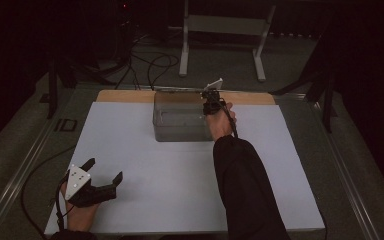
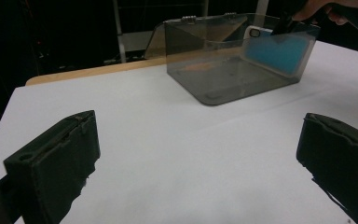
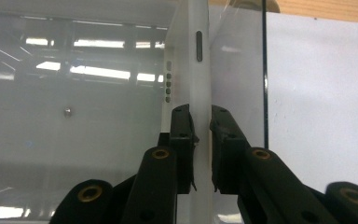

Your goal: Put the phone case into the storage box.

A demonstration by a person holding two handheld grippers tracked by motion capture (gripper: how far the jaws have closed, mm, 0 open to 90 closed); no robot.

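A smoky clear plastic box (image 1: 180, 122) stands at the far middle of the white table sheet (image 1: 180, 190), its lid (image 2: 200, 28) tipped back. My right gripper (image 1: 209, 109) reaches down into the box at its right end and is shut on a phone. In the right gripper view the jaws (image 3: 201, 119) pinch the phone's white edge (image 3: 198, 56), upright beside the box wall (image 3: 74, 93). Through the box (image 2: 214, 79) the phone's blue back (image 2: 275, 53) shows. My left gripper (image 1: 104, 169) rests at the front left, open (image 2: 196, 154), holding nothing.
A wooden strip (image 1: 130, 96) runs along the table's far edge behind the box. Beyond it on the floor stand a white frame (image 1: 220, 30) and loose cables (image 1: 150, 65). A person's dark sleeve (image 1: 245, 190) crosses the right half of the sheet.
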